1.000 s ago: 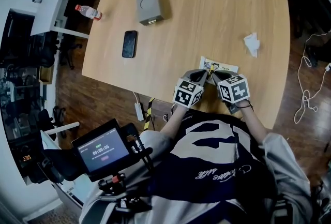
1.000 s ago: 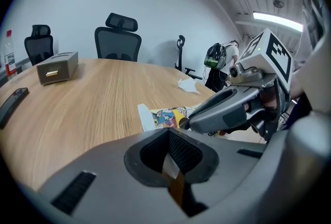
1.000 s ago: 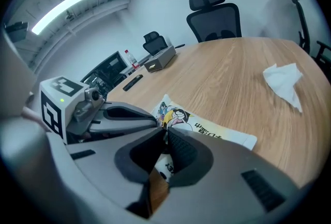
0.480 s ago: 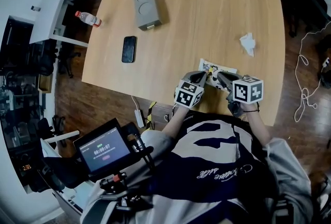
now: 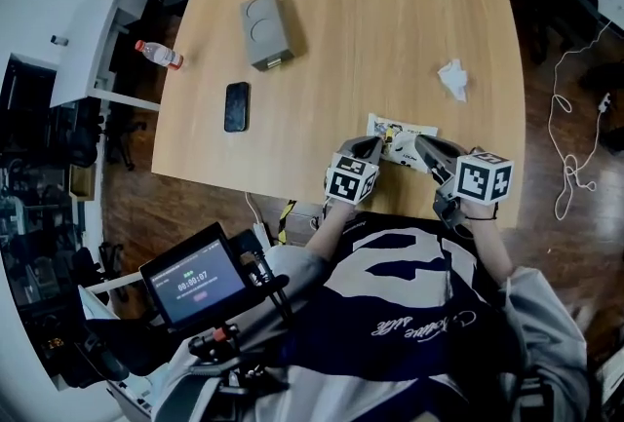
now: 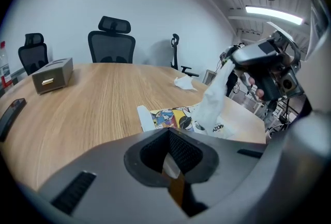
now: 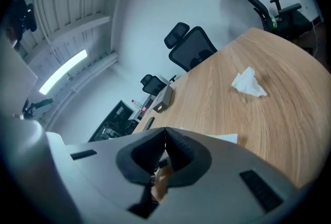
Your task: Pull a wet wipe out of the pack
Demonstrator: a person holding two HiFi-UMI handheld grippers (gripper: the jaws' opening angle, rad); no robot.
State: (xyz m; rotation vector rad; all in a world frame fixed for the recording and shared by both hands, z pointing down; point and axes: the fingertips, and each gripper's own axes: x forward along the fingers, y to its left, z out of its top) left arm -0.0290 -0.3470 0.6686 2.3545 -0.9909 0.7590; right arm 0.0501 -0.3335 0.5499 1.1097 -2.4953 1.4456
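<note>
At the near edge of the worktop [image 5: 370, 40], the left tongs [image 5: 374, 153] are closed on the end of the pack [image 5: 408, 132] and the right tongs [image 5: 421, 145] are clamped on a wet wipe [image 6: 212, 99], stretched taut above it; its tail is judged not yet freed from the pack
</note>
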